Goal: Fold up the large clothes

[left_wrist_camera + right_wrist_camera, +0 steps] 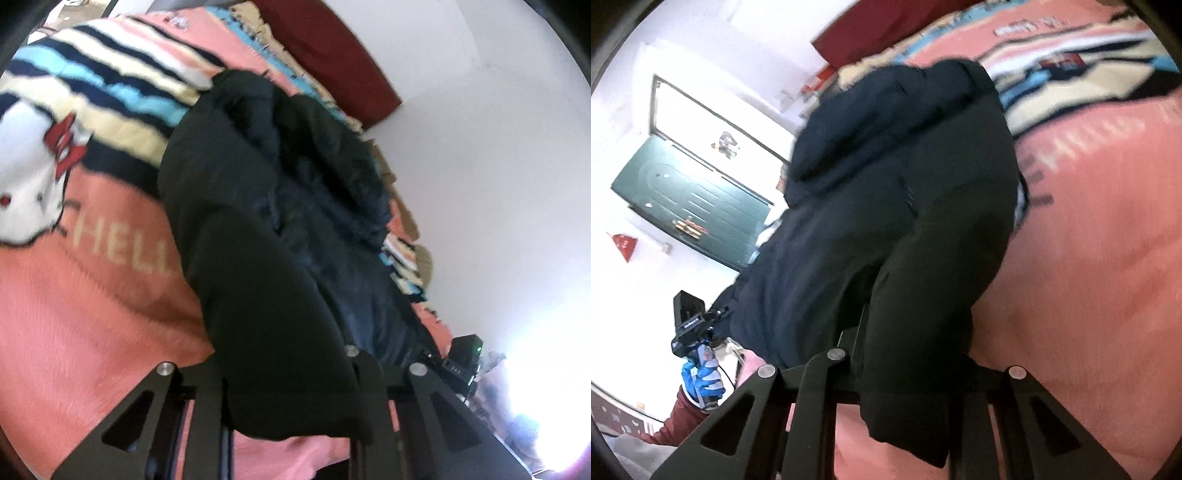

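Both frames blurred; fine detail of cloth unreliable.

Left wrist view: the salmon-pink plush blanket with a white cartoon cat, navy, cream and light-blue stripes and cream "HELL…" lettering [92, 295] covers the bed on the left. The lettering is cut off by the large black padded jacket [266, 221], which lies across the blanket toward its right edge. The left gripper [291, 417] is closed on a thick fold of the jacket; the cloth fills the gap between the fingers and hides the pads and tips entirely. A dark red headboard panel [332, 55] stands at the far end against the white wall [480, 147]. Lower right is overexposed; only a black device with a green light [465, 354] is legible there.

Right wrist view: shows what the other cannot, namely a green panelled door [690, 206] on the left and a blue-gloved hand [703, 380] with a dark red sleeve [679, 417] gripping the left gripper's handle. The right gripper [908, 413] is likewise clamped on a bunched jacket edge, fingertips buried in the fabric. Jacket hangs raised from the blanket at the near end.
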Tool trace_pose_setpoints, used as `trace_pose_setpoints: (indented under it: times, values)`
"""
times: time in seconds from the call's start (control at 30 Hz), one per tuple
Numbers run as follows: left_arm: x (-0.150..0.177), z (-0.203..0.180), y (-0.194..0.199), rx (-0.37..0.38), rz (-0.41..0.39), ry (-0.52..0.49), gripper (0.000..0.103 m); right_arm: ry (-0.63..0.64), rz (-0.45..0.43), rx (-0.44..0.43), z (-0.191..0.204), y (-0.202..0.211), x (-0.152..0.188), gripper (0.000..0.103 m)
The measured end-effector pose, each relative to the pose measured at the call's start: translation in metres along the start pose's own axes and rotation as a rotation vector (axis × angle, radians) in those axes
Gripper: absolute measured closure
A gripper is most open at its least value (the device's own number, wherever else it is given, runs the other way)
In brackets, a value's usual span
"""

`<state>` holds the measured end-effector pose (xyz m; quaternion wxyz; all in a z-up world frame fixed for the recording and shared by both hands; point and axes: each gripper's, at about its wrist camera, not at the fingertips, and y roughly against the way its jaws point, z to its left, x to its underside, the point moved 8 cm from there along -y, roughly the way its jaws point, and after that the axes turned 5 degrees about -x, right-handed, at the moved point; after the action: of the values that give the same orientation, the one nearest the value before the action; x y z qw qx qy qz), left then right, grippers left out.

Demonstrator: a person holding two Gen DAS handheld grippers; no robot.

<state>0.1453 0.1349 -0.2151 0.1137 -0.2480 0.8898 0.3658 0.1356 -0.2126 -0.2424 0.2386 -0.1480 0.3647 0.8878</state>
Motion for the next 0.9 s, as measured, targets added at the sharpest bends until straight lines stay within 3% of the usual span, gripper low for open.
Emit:
trace_pose_setpoints:
  times: [0.27,0.33,0.57,0.7,0.9]
  values:
    - [-0.058,-0.042,0.03,0.129,-0.11,-0.014,0.088,0.021,-0.194,-0.144,0.035,0.04,-0.056,0.087]
    - [-0.078,-0.054,0.035,0.191,-0.142,-0.014,0.088,-0.001,-0.242,-0.196,0.039,0.048,-0.072,0.087]
    - [-0.154,-0.087,0.032,0.365,-0.242,0.076,0.088,-0.163,-0.391,-0.448,0.034,0.057,-0.14,0.087]
    - [-0.201,-0.102,0.015,0.346,-0.257,0.103,0.088,-0.274,-0.438,-0.51,0.028,0.043,-0.188,0.087]
    - [-0.282,-0.107,-0.037,0.237,-0.251,0.166,0.088,-0.356,-0.485,-0.397,0.014,0.008,-0.267,0.084]
